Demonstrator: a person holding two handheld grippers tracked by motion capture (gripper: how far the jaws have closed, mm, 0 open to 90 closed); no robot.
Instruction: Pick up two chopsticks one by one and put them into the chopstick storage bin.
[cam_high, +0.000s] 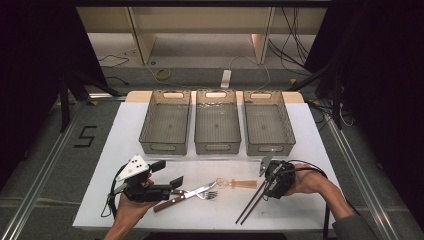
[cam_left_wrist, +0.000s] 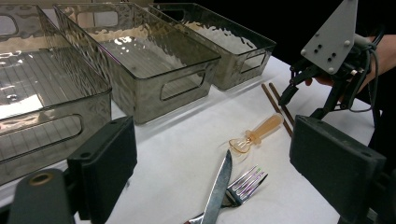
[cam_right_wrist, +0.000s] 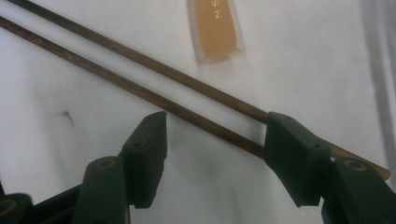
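The right gripper (cam_high: 270, 186) is hanging over the upper end of the chopsticks (cam_high: 251, 202), which are lying as a slanting pair on the white table (cam_high: 300, 200) just right of the amber spoon (cam_high: 239, 183). Its jaws are standing spread on either side of the two sticks without pressing them yet, likely lined up so that both sticks get pinched together in one squeeze. The left gripper (cam_high: 172, 175) is resting left of the spoon with its jaws wide apart and nothing between them, apparently waiting near the knife (cam_high: 192, 192) and fork (cam_high: 207, 194), which are crossing each other. Three empty bins (cam_high: 216, 125) are sitting in a row beyond the spoon, probably so each kind of cutlery gets its own. In the right gripper view, one jaw is covering part of the sticks, and the spoon's handle (cam_right_wrist: 215, 29) is being cut off by the top edge. The fork's handle is hard to tell from the knife's.
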